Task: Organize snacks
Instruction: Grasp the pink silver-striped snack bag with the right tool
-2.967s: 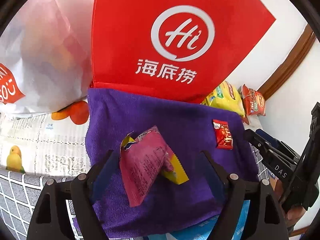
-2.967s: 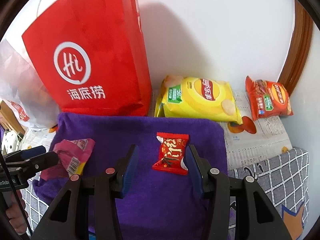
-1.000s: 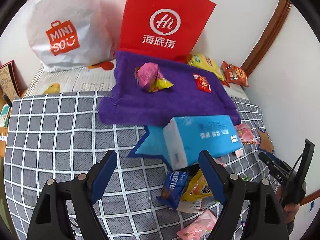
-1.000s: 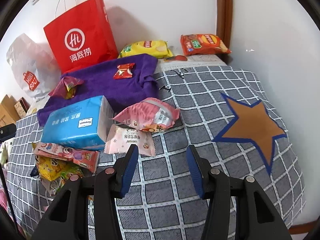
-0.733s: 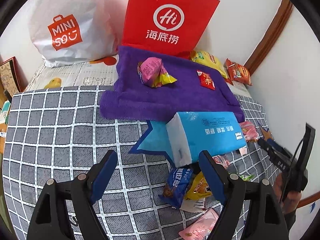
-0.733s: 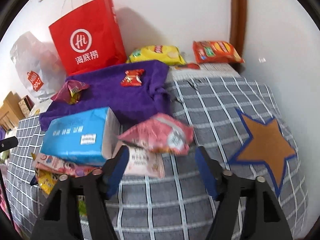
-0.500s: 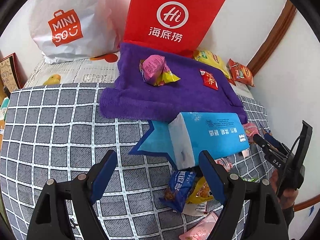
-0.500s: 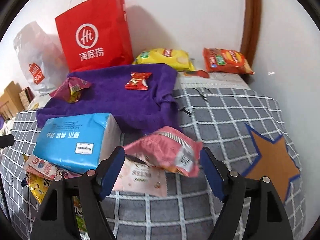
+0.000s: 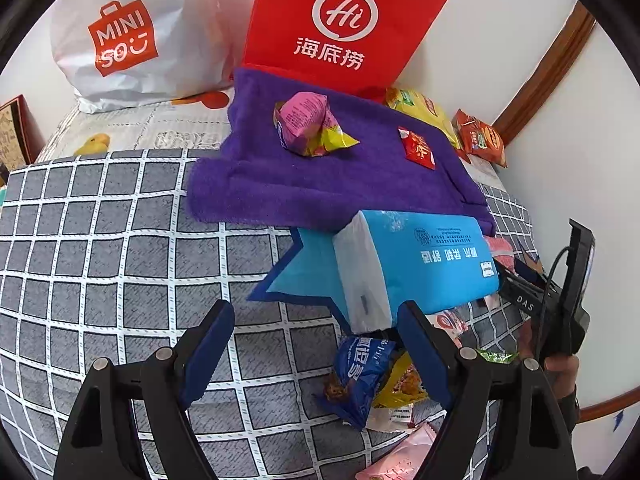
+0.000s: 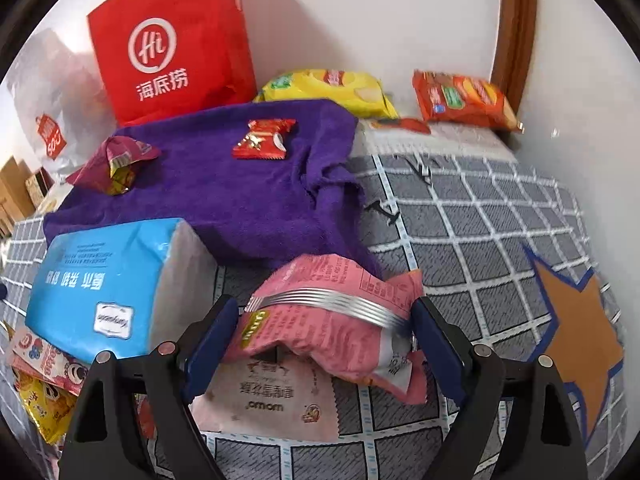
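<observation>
I am looking at a puffy pink snack bag (image 10: 336, 320) lying between the spread fingers of my right gripper (image 10: 326, 336). The jaws are standing wide open on either side of it; whether the pads are touching the foil I cannot tell. Under that bag, just below the jaws, a flat pale pink packet (image 10: 276, 396) is lying on the grey checked cover (image 10: 480, 216).

Left of the right jaws a blue tissue pack (image 10: 104, 284) is sitting, one only, with a small heap of packets under its near end: I am counting a striped pink one (image 10: 40, 360) and a yellow one (image 10: 44, 412) there.

Beyond the jaws a purple towel (image 10: 240, 192) is spread, and two snacks are resting on it, well apart: a red candy packet (image 10: 262, 140) and a crumpled magenta packet (image 10: 114, 162). Behind the towel one red paper bag (image 10: 172, 44) is standing against the wall, with a white plastic bag (image 10: 44, 92) to its left. To its right two chip bags are lying, one yellow (image 10: 332, 88), one orange (image 10: 460, 100).

My left gripper (image 9: 320, 356) is hanging over the cover, jaws wide apart and holding nothing. Just ahead of its right finger I am seeing the tissue pack (image 9: 412, 264), and beneath it a blue packet (image 9: 360, 372) and a yellow one (image 9: 404, 384).
</observation>
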